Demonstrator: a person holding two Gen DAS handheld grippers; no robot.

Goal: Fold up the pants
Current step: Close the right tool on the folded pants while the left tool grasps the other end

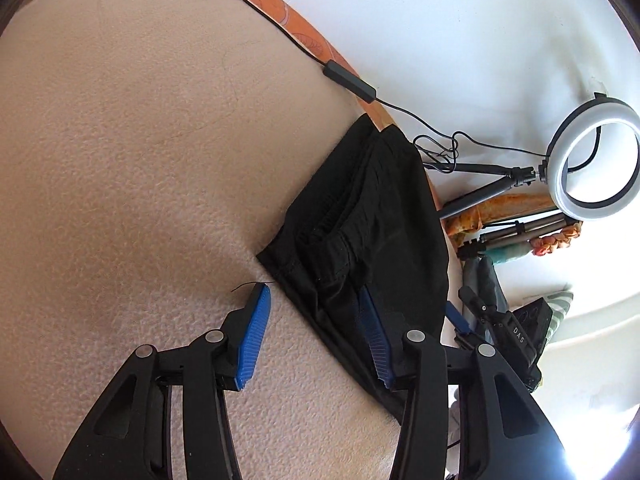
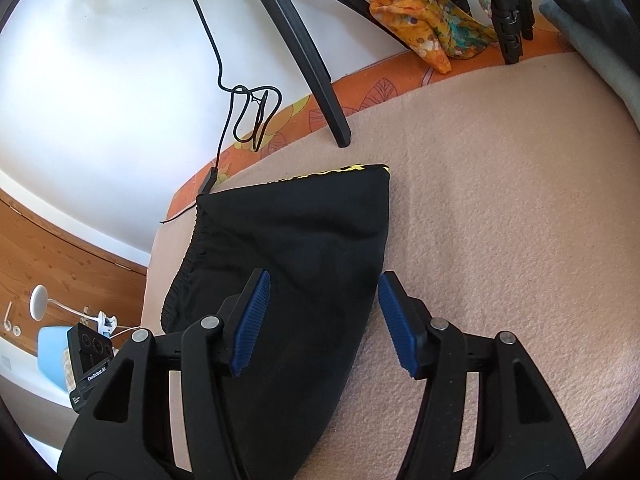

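The black pants [image 1: 360, 232] lie folded in a compact bundle on the beige blanket [image 1: 140, 160], near its orange-edged border. My left gripper [image 1: 314, 316] is open above the pants' near edge, its left pad over the blanket and its right pad over the cloth. In the right wrist view the pants [image 2: 296, 248] show a gathered waistband at left and yellow lettering at the far edge. My right gripper [image 2: 324, 308] is open just above the pants' right edge, holding nothing. In the left wrist view the other gripper [image 1: 504, 332] shows beyond the pants.
A ring light [image 1: 592, 156] on a tripod [image 2: 304, 52] stands by the blanket's edge, its black cable [image 1: 348, 80] running along the orange border [image 2: 360, 92]. Colourful cloths [image 2: 424, 20], more tripod legs [image 2: 516, 16] and grey fabric [image 2: 592, 28] lie at the back right.
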